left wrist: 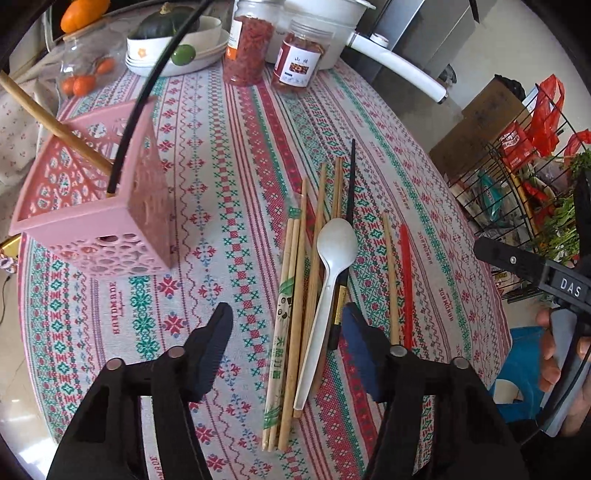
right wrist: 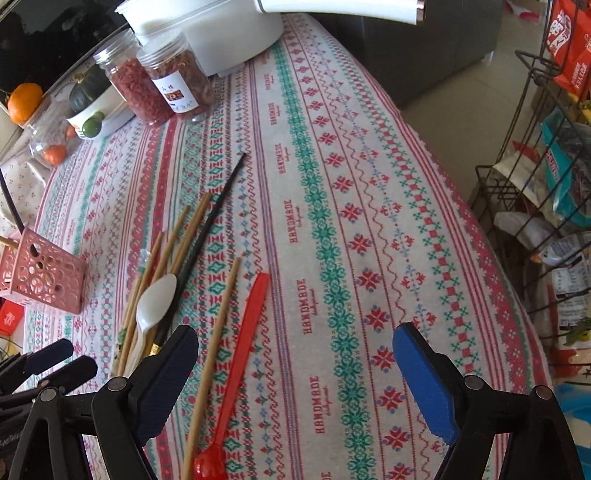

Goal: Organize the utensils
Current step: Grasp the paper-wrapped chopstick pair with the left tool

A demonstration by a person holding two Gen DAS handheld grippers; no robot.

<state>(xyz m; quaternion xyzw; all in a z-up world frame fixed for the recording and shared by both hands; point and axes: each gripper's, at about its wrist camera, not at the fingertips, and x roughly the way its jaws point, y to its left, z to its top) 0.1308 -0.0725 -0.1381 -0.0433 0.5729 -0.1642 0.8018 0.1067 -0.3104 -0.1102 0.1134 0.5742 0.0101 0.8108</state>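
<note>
My left gripper (left wrist: 286, 315) is open and hovers low over a pile of utensils on the patterned tablecloth. Between its fingers lie several bamboo chopsticks (left wrist: 295, 295), a white plastic spoon (left wrist: 334, 254) and a black chopstick (left wrist: 349, 199). A single wooden chopstick (left wrist: 389, 277) and a red spoon (left wrist: 406, 288) lie just right of the pile. A pink perforated holder (left wrist: 92, 214), far left, holds one wooden and one black chopstick. My right gripper (right wrist: 295, 336) is open above the cloth, its left finger beside the wooden chopstick (right wrist: 216, 343) and red spoon (right wrist: 245, 354).
Two clear jars (left wrist: 273, 51) of red dried food, a white pot (left wrist: 325, 22) with a long handle and a bowl (left wrist: 173, 40) with a green squash stand at the back. A wire rack (right wrist: 535, 177) of packets is right of the table edge. A hand (left wrist: 554, 354) holds the right gripper.
</note>
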